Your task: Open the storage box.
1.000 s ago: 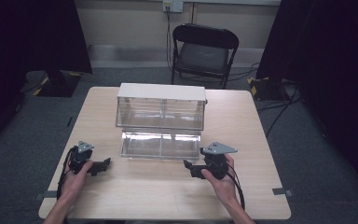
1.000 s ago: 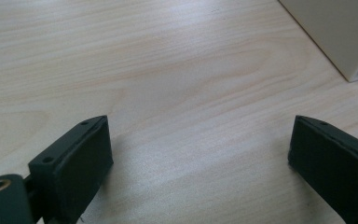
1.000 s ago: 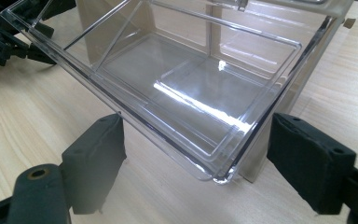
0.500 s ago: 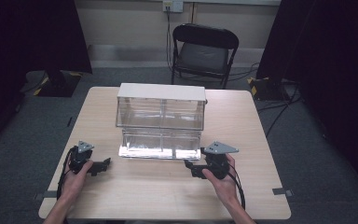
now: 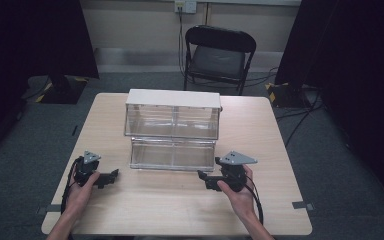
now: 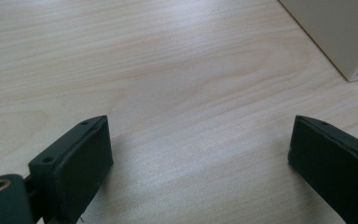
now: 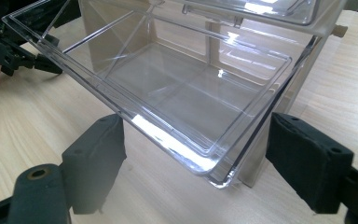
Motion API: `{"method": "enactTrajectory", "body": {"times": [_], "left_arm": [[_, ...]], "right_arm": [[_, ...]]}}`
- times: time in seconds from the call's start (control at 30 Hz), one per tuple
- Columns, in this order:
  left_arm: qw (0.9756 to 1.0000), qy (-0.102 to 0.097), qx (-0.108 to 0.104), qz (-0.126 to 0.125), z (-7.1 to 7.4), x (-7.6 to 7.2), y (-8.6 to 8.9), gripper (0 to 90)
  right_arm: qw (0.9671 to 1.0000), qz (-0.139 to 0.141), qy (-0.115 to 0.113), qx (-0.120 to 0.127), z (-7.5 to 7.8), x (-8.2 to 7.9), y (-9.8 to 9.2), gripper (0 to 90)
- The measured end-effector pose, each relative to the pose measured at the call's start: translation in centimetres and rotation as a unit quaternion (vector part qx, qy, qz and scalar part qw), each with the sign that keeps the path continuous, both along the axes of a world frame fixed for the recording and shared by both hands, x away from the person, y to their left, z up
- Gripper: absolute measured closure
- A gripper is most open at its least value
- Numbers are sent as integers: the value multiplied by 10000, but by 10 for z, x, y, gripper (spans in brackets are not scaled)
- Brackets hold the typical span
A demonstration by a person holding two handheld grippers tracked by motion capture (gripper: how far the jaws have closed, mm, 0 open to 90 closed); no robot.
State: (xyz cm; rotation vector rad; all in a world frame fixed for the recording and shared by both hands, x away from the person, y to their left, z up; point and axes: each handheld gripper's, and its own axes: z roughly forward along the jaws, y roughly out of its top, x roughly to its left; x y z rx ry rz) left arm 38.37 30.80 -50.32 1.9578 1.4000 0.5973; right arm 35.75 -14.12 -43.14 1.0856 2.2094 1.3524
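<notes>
The wooden desk (image 5: 145, 210) carried a two-tier clear drawer unit (image 5: 172, 100) near its middle, with a folding chair (image 5: 219, 52) standing beyond the far edge. The unit's upper drawer sat closed, while the lower drawer (image 5: 172, 155) stood pulled out toward the person, its transparent front wall overhanging the desk; in the right gripper view the drawer (image 7: 168, 98) looked empty, and one near corner lay just beyond and between the jaws. The right gripper (image 5: 207, 179) rested on the desk just beside the drawer's right front corner, released, its jaws spread wide and grasping nothing. The left gripper (image 5: 111, 176) lay near the drawer's left front corner but apart from it, likewise released, its jaws wide over bare wood in the left gripper view (image 6: 200, 154), with a corner of the unit's pale casing (image 6: 335, 32) at the upper right. Judging from this, the step in hand was working the lower drawer, most likely with the right gripper. To do it well, the gripper would need to meet the front wall squarely and near its middle rather than at the corner, since a push or pull at one end could skew the drawer in its runners and jam it. Because the light unit might slide, steadying its casing with the left gripper seemed wise, and slow, level travel would suit the slick plastic.
</notes>
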Motion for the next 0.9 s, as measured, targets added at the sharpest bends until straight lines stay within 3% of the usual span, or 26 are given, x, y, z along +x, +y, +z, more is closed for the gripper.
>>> {"method": "enactTrajectory", "body": {"times": [0.9], "left_arm": [[10000,0,-1,-1,0,0,0,56]], "right_arm": [[9999,56,-75,93,8,0,0,195]]}}
